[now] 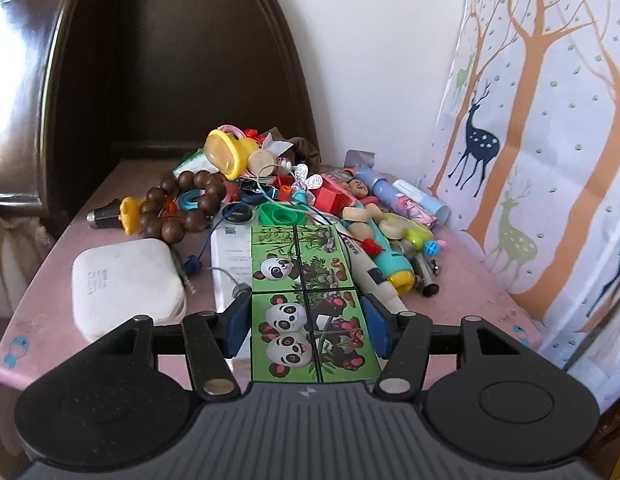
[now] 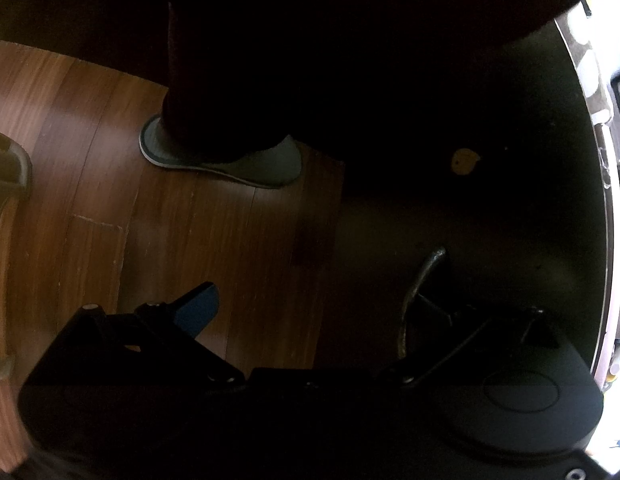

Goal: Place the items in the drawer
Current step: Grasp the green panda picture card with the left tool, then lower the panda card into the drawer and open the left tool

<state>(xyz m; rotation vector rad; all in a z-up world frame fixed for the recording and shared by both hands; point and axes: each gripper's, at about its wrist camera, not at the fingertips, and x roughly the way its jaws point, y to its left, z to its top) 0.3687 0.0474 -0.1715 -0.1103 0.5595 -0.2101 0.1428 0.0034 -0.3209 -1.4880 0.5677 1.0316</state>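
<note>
A green panda picture block (image 1: 297, 264) is held in my left gripper (image 1: 305, 320), whose blue pads (image 1: 237, 320) press on its two sides just above the pink tabletop (image 1: 49, 272). It hangs in front of a heap of small toys. In the dark right wrist view, my right gripper (image 2: 314, 312) points down with its jaws wide apart and nothing between them. Its blue left pad (image 2: 197, 308) shows over the wooden floor. Its right finger sits in shadow beside a metal handle (image 2: 424, 288) on a dark furniture front (image 2: 490, 208); contact cannot be told.
The pink top also holds a white rounded case (image 1: 125, 280), a flat white box (image 1: 229, 256), brown wooden beads (image 1: 177, 208), a yellow cup (image 1: 225, 152) and a teal pen toy (image 1: 390, 264). Dark headboard (image 1: 149, 60) behind, deer curtain (image 1: 550, 120) right. A person's slippered foot (image 2: 229, 160) stands on the floor.
</note>
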